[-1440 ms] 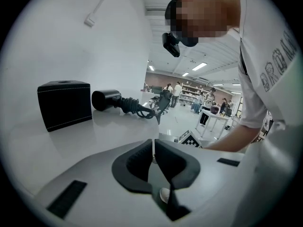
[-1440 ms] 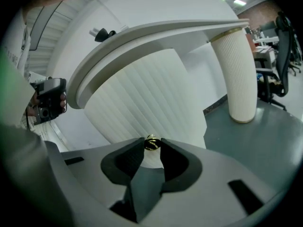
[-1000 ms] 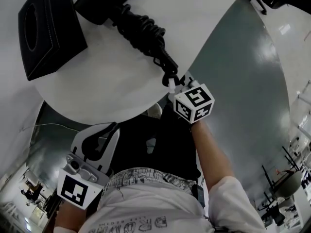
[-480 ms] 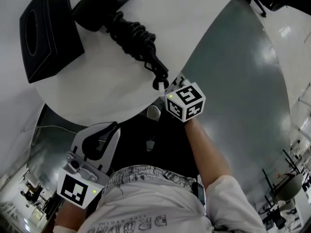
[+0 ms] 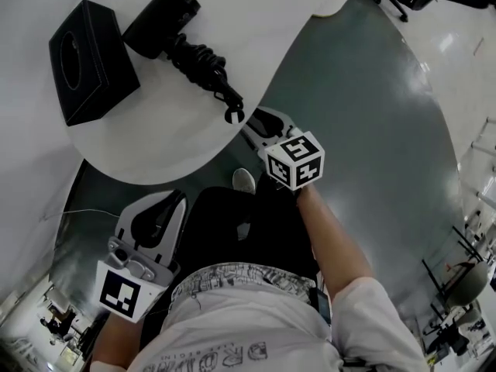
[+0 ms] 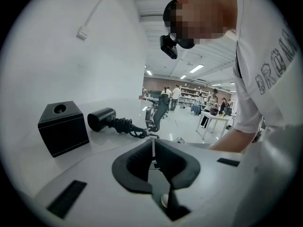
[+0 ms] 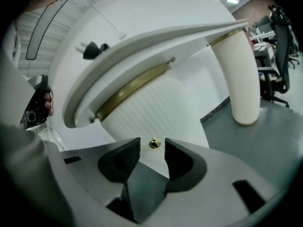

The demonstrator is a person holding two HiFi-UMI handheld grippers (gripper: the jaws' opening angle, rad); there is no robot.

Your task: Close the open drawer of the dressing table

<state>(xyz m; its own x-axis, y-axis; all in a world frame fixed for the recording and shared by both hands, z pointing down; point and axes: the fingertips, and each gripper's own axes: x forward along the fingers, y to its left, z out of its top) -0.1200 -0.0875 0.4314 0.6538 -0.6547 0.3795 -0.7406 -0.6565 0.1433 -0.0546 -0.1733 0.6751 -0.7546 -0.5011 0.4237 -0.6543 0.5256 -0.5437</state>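
Drawing back slightly from the white rounded worktop (image 5: pixel 155 138) since a second ago, the right claw (image 7: pixel 151 150) is opening its jaws and gripping nothing. The small brass knob (image 7: pixel 154 143) is showing just beyond its tips, on the white ribbed drawer front (image 7: pixel 156 112). The claw should be clearing that knob fully and retreating straight, lest it drag the drawer out. The left claw (image 6: pixel 152 144) is hanging closed and empty. The worktop is hiding the drawer from the head view, so it only seems to be sitting flush.

Right gripper (image 7: pixel 151 150) jaws opening, brass knob (image 7: pixel 154 143) beyond tips, ribbed drawer (image 7: pixel 154 110)
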